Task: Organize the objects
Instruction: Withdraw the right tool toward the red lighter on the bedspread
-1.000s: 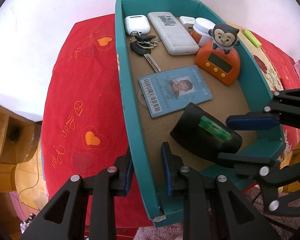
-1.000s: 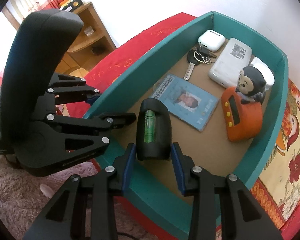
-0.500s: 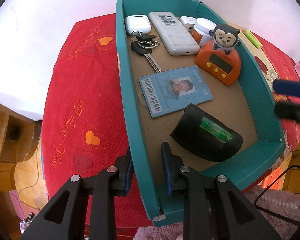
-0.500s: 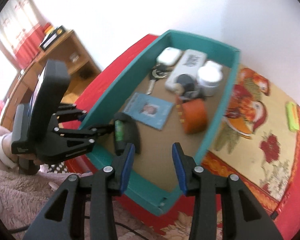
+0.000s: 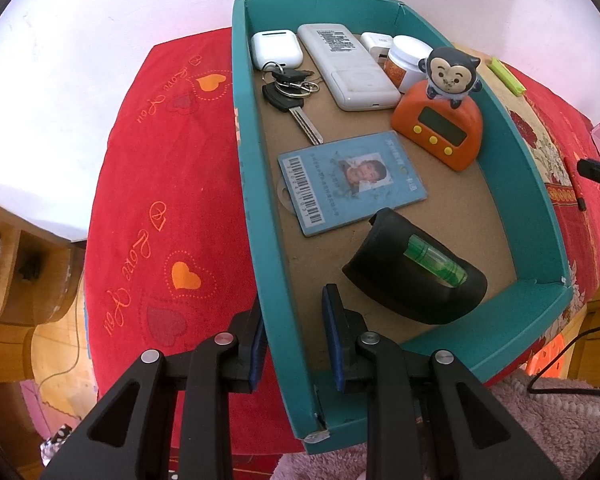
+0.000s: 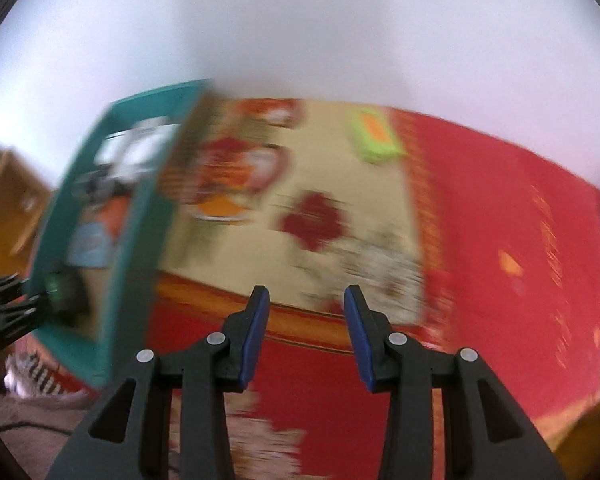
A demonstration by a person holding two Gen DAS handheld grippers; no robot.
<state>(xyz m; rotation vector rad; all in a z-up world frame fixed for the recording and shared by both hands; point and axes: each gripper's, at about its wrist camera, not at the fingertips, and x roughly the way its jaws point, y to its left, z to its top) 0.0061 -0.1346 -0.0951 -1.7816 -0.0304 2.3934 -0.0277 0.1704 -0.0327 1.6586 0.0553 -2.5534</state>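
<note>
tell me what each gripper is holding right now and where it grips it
The left gripper is clamped on the teal box, on its left side wall near the front corner. The right gripper holds nothing; its jaws are empty above the cloth.

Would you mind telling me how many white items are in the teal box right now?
4, all at the far end of the box: an earbud case in the left corner, a remote beside it, then a small adapter and a jar. Others may be hidden behind them.
</note>
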